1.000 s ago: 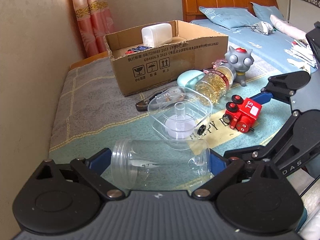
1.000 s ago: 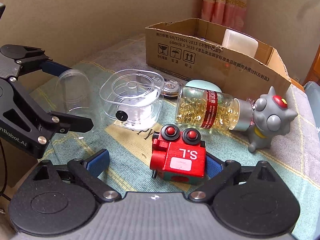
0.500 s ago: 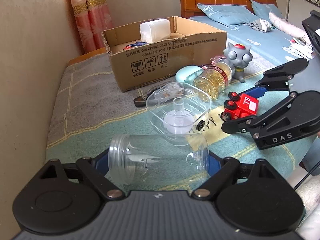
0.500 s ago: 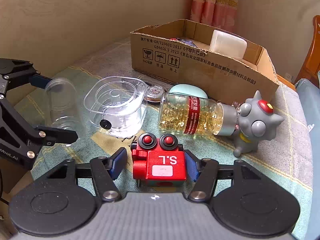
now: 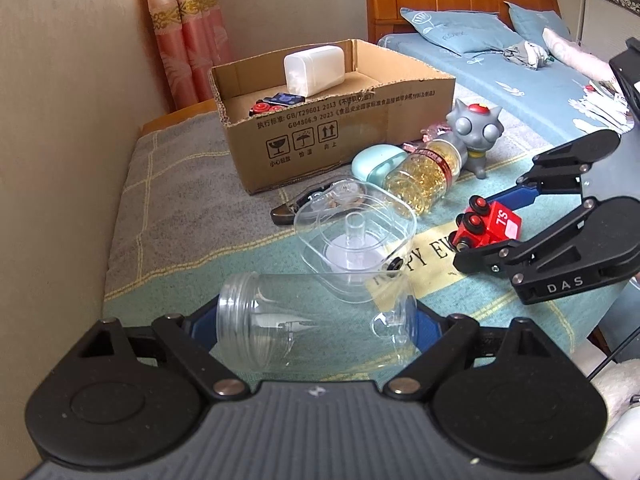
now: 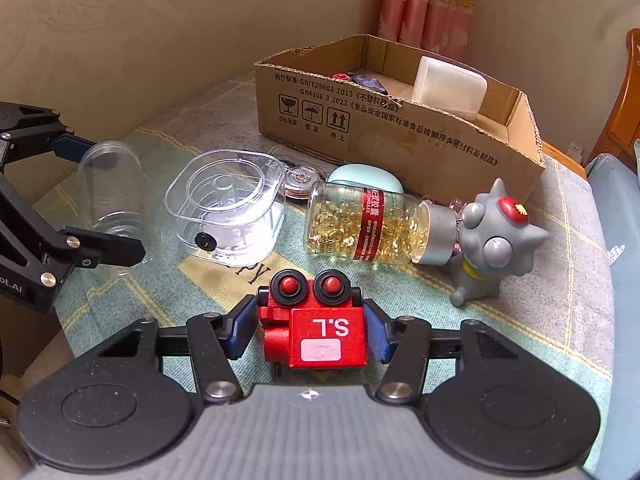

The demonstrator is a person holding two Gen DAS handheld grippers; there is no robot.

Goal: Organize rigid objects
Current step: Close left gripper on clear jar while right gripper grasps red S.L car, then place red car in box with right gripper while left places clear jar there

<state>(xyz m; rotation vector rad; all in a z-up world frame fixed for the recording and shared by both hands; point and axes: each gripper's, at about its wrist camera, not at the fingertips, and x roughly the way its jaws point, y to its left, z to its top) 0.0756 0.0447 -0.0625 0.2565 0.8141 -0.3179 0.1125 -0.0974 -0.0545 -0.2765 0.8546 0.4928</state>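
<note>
A clear plastic jar lies sideways between the blue pads of my left gripper, which is shut on its two ends just above the blanket. In the right wrist view the same jar shows at far left in that gripper's black fingers. My right gripper is shut on a red wooden toy train marked "S.L", pads against both its sides. From the left wrist view the train sits between the right gripper's fingers.
An open cardboard box at the back holds a white container and small toys. In front lie a square clear container, a bottle of yellow capsules, a mint case and a grey cat figure. A wall runs along the left.
My right gripper's jaws closed from wide apart onto the red train. The left jaws narrowed onto the jar's ends. Neither hand shifted much.
</note>
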